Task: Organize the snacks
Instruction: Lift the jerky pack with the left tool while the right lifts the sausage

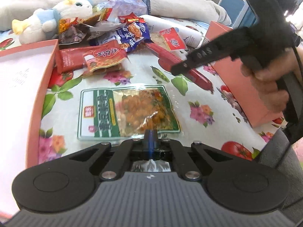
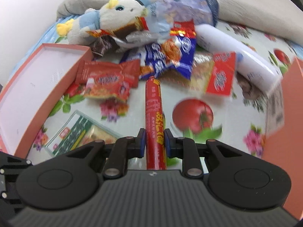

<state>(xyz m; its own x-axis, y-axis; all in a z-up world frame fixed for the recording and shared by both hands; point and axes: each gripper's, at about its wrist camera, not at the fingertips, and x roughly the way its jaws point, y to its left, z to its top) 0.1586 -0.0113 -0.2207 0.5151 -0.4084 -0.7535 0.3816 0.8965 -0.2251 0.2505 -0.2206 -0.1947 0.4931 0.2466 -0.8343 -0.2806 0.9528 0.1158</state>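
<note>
Closed left hand-held gripper (image 1: 150,135) pinches the green-and-clear snack packet (image 1: 128,111); right hand-held gripper (image 2: 155,141) clamps the red sausage stick (image 2: 154,117). Pink cardboard tray (image 2: 47,79) appears empty; the mixed wrapper pile (image 2: 161,53) remains unsorted.

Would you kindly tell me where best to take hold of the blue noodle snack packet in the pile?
Grip the blue noodle snack packet by its free lower corner, coming from the near side: that flat edge overhangs the cloth, while other wrappers overlap its top.
</note>
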